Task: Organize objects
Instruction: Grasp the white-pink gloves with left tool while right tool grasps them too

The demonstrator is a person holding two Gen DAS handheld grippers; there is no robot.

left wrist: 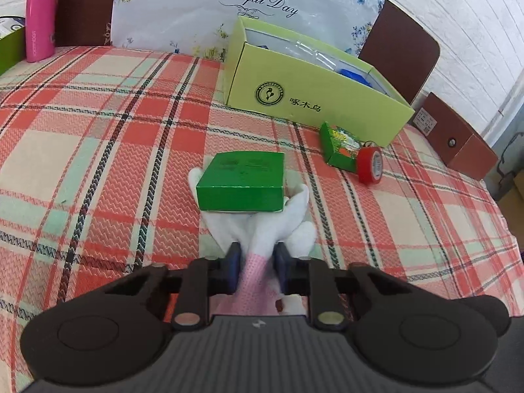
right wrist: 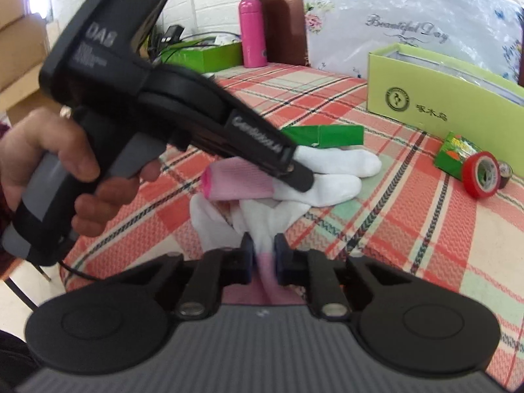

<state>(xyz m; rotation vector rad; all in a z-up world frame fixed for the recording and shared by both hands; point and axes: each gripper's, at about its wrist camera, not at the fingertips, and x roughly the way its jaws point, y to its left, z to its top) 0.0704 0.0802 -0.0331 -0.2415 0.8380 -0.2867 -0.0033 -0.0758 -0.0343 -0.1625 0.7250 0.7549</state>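
Both grippers are clamped on socks lying on the plaid cloth. The left gripper has its jaws drawn narrow on the pink cuff of one sock; the right gripper is pinched likewise on the cuff end of a second sock. In the right view the left gripper reaches in from the left, held by a bare hand, its tip over the first sock.

Location: the socks lie mid-cloth, overlapping one another. A green box rests on their toe ends in the left view.

Handling, as judged: the socks are light, soft and limp; they will sag and drape from any single hold and cannot be pushed. The ribbed cuff is the soundest place to grip, as it bunches firmly between the pads. The box on top is likely to tip or slide if the socks are pulled from under it.

Count: socks, at least two, the pile being too tangled to say more; one green box; one large open box; one small printed carton; one red tape roll, with a darker roll behind it; one pink bottle.
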